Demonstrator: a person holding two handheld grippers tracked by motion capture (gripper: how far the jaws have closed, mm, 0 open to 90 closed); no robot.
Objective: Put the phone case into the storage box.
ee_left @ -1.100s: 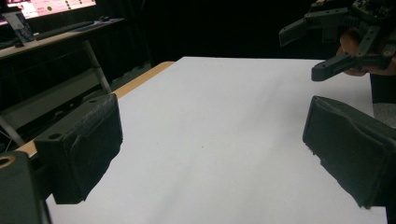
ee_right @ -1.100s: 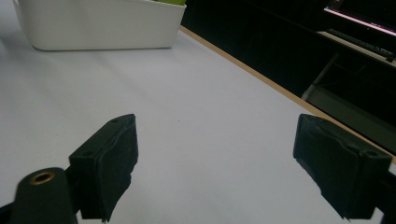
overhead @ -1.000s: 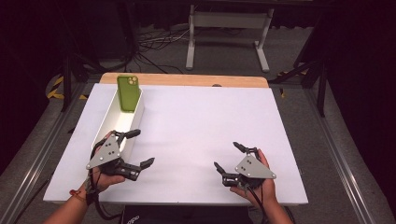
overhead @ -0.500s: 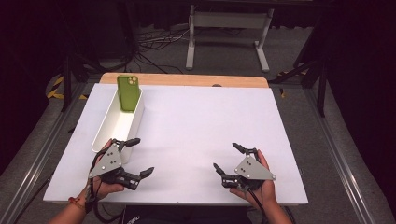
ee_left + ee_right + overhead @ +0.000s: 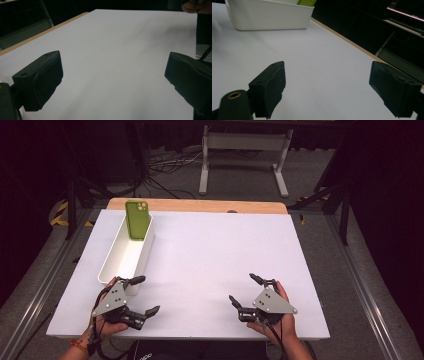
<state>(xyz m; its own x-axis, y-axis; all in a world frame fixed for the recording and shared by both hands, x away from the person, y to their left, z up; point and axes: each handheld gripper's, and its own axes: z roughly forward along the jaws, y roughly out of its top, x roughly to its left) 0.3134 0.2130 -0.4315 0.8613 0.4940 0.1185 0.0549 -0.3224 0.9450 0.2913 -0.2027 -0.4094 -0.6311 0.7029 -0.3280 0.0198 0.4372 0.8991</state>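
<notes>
At the near edge of the white table (image 5: 210, 265), the left gripper (image 5: 141, 296) rests low on the surface with its jaws spread wide and nothing between them; its own view shows bare tabletop between the two black jaws. The right gripper (image 5: 246, 289) sits toward the near right, likewise wide apart and holding nothing. Just beyond the left gripper, the near end of the long white bin (image 5: 127, 257) lies close to its upper jaw, apart from it as far as the high view tells. The bin runs away along the table's left side, and a green phone (image 5: 137, 219) stands leaning at its far end, camera end up. The right gripper is well apart from the bin, with a broad stretch of bare white surface between the two. A wooden strip (image 5: 200, 205) borders the far edge.
</notes>
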